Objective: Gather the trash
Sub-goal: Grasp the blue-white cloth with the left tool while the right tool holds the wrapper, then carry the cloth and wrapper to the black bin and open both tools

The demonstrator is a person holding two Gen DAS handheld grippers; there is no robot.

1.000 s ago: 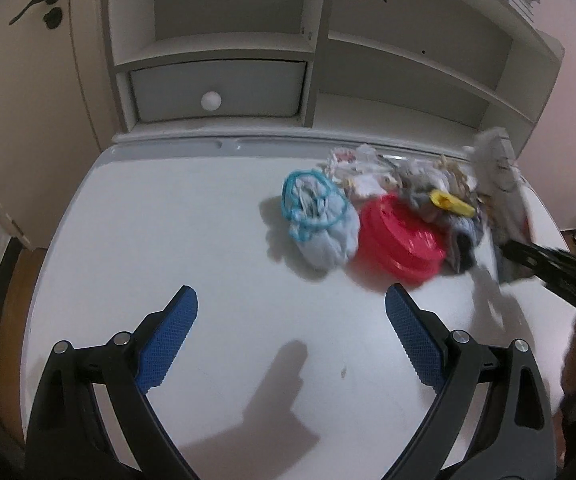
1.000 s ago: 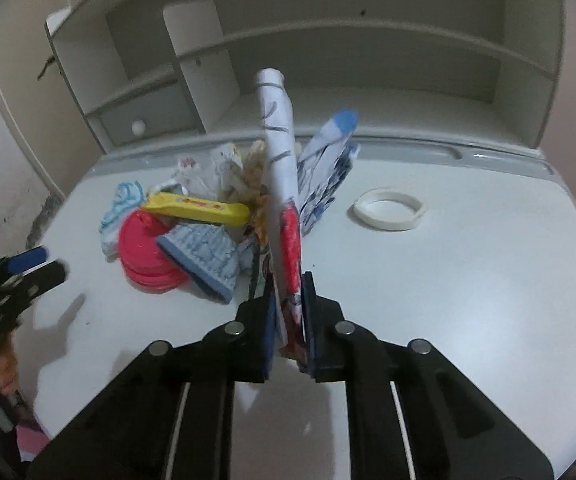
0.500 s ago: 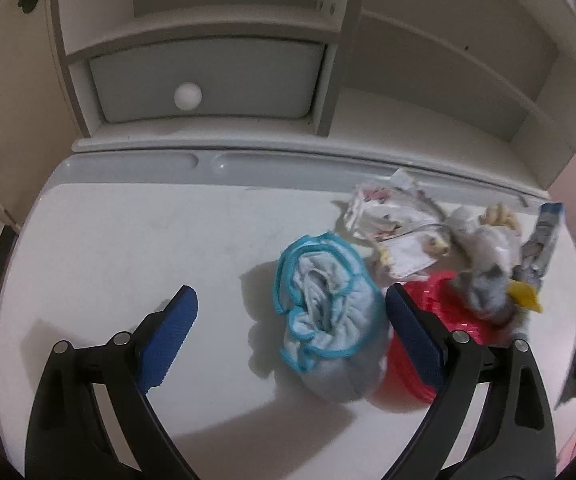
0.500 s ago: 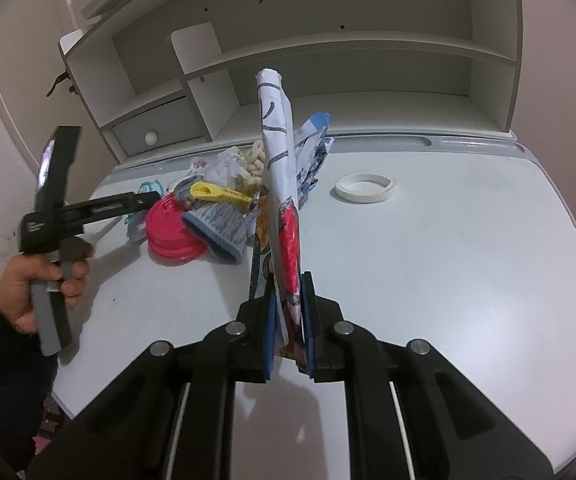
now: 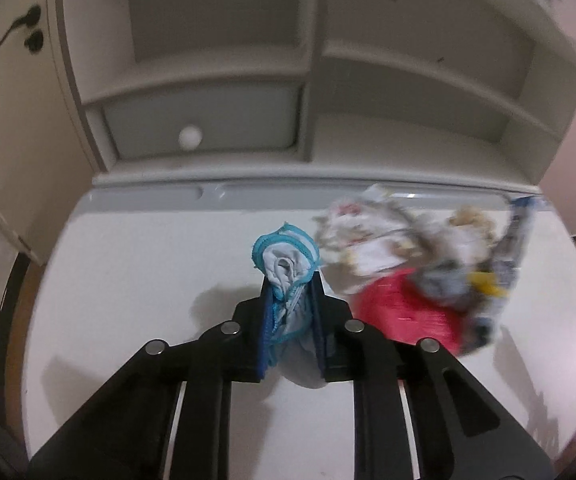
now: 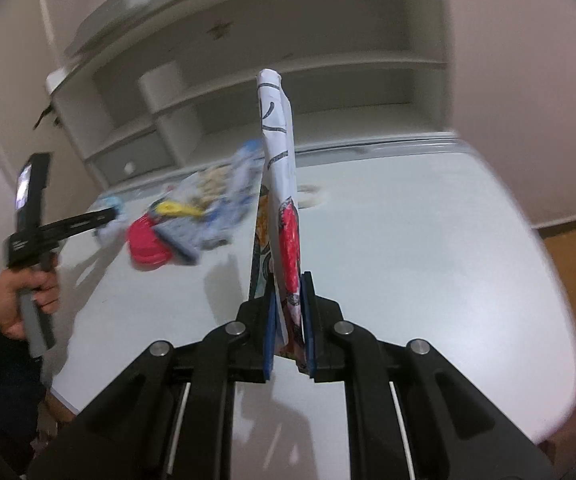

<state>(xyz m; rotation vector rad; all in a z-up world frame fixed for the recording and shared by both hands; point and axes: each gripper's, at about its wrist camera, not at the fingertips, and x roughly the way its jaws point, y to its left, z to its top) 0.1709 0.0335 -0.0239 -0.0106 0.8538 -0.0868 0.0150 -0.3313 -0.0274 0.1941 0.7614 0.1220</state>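
Note:
My left gripper [image 5: 292,312] is shut on a crumpled white cloth with a light-blue trim [image 5: 288,268], at the left end of the trash pile on the white desk [image 5: 135,280]. The pile holds a red lid [image 5: 400,308], white wrappers [image 5: 364,236] and a yellow piece [image 5: 488,284]. My right gripper [image 6: 290,312] is shut on a folded printed paper [image 6: 281,184] with red and black markings, held upright above the desk [image 6: 408,240]. The pile [image 6: 183,220] lies to its far left, with the left gripper [image 6: 87,220] at it.
A white shelf unit with a drawer and round knob [image 5: 189,136] stands at the back of the desk. A white tape ring [image 6: 308,196] lies behind the held paper. Wooden floor [image 6: 568,256] shows past the desk's right edge.
My left gripper moved in and shut on the blue-trimmed cloth; it was open before. My right gripper has pulled back and up with the paper still in it.

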